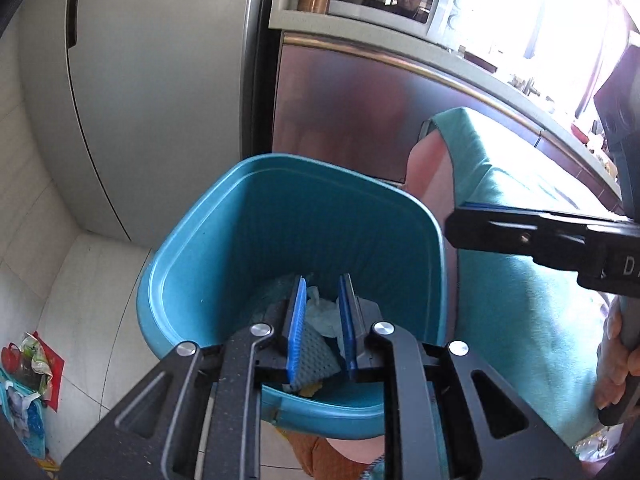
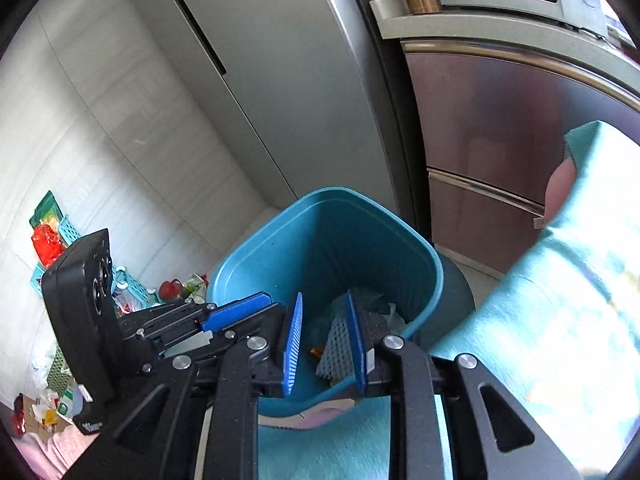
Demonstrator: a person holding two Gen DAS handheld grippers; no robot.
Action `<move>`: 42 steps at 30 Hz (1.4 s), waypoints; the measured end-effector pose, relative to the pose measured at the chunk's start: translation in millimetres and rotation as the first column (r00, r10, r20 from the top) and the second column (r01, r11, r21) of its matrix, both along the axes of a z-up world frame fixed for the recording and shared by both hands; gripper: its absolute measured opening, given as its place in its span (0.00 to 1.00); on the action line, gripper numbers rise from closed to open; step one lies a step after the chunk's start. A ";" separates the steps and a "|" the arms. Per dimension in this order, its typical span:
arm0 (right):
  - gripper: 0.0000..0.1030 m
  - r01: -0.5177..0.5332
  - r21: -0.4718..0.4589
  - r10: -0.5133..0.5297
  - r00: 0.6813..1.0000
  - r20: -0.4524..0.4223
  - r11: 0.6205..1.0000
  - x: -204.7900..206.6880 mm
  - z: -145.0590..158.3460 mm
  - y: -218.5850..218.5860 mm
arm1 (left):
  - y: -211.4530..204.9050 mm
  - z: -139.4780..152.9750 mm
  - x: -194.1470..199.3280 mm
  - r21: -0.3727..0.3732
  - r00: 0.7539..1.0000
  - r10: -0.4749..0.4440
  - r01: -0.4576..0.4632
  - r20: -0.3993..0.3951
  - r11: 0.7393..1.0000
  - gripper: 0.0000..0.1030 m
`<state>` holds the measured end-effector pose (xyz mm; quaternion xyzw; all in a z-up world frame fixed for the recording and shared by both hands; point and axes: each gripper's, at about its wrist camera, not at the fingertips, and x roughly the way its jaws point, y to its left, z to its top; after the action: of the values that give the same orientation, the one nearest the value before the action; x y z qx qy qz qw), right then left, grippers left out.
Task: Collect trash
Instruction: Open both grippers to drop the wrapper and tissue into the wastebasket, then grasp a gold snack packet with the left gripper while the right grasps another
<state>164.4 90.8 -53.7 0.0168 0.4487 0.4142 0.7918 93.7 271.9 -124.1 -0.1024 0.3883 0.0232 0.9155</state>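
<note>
Teal plastic bin on the floor beside the fridge, holding the task's trash: grey mesh scrap, crumpled white wrapper, orange bit. Left tool and right tool both poised over the mouth, pads apart, clamped on nothing as far as can be told; mesh visible through each gap, seemingly lying lower down inside the bin. More litter heaped on the floor well apart to the left, not yet collected.

Likely trouble: light scrap clinging to a ridged pad and riding back out; tools crowded side by side, so apt to knock together; near rim close under the fingers, so a bump liable to tip the bin; draped teal cloth just beside, easy to snag.

Legible writing: only a white "D" and part of a second letter on the right tool's body; small tag at the cloth's edge too small to read.
</note>
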 end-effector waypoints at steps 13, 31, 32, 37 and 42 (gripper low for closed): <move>0.28 0.099 0.125 -0.116 0.983 0.139 0.987 -50.2 45.9 -95.1 | -68.2 57.8 -25.7 0.038 0.966 -0.168 0.164 0.196 0.986 0.29; 0.33 0.586 0.120 -0.598 0.787 0.153 0.801 -127.5 33.7 -326.3 | -263.5 68.4 -44.7 0.019 0.778 -0.598 0.607 0.192 0.795 0.32; 0.33 0.616 0.125 -0.629 0.764 0.144 0.777 -130.5 31.3 -340.0 | -276.2 67.7 -46.4 0.012 0.759 -0.624 0.633 0.186 0.774 0.33; 0.38 0.740 0.122 -0.750 0.653 0.107 0.662 -136.4 14.3 -399.2 | -331.3 60.3 -57.2 -0.022 0.663 -0.732 0.743 0.156 0.669 0.36; 0.40 0.801 0.133 -0.812 0.582 0.056 0.583 -140.2 -2.6 -441.3 | -380.1 50.5 -64.8 -0.046 0.585 -0.802 0.811 0.121 0.584 0.38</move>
<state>24.2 -350.5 -56.3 0.2325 0.3278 0.0300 0.9152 28.9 -108.1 -73.6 0.0401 0.3530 -0.4179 0.8362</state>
